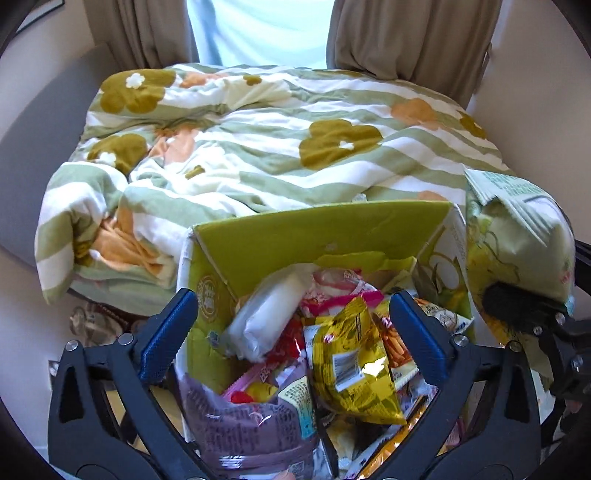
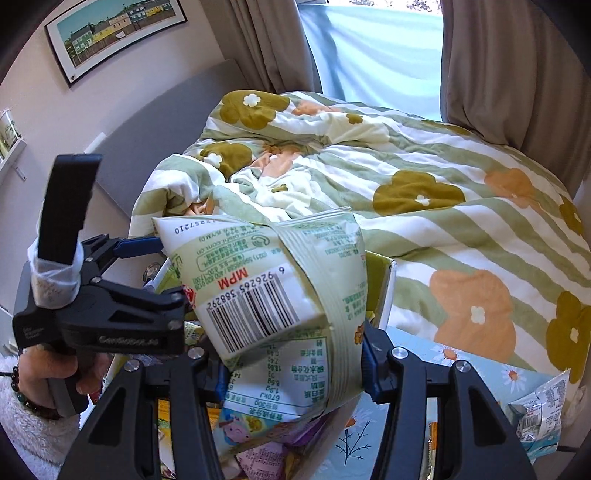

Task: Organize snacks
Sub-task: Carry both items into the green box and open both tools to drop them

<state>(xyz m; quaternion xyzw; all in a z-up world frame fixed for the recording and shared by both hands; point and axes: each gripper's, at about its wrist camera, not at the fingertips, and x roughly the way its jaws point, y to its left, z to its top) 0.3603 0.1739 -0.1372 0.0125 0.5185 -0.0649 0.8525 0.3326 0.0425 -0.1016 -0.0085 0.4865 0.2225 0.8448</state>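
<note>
A green cardboard box point(image 1: 321, 236) holds several snack packets, among them a yellow bag point(image 1: 354, 362), a purple bag point(image 1: 251, 424) and a white wrapped roll point(image 1: 266, 314). My left gripper point(image 1: 291, 332) is open and empty, its blue pads either side of the box's contents. My right gripper point(image 2: 293, 363) is shut on a pale green snack bag point(image 2: 280, 291) and holds it over the box's right side; that bag point(image 1: 517, 251) and the right gripper's finger point(image 1: 517, 306) show at the right of the left wrist view. The left gripper point(image 2: 140, 247) shows at the left of the right wrist view.
A bed with a rumpled green striped floral duvet point(image 1: 280, 147) lies behind the box. Curtains point(image 1: 406, 40) and a window stand beyond it. A floral surface point(image 2: 417, 398) to the right of the box carries another small packet point(image 2: 543, 410). A framed picture point(image 2: 118, 29) hangs on the left wall.
</note>
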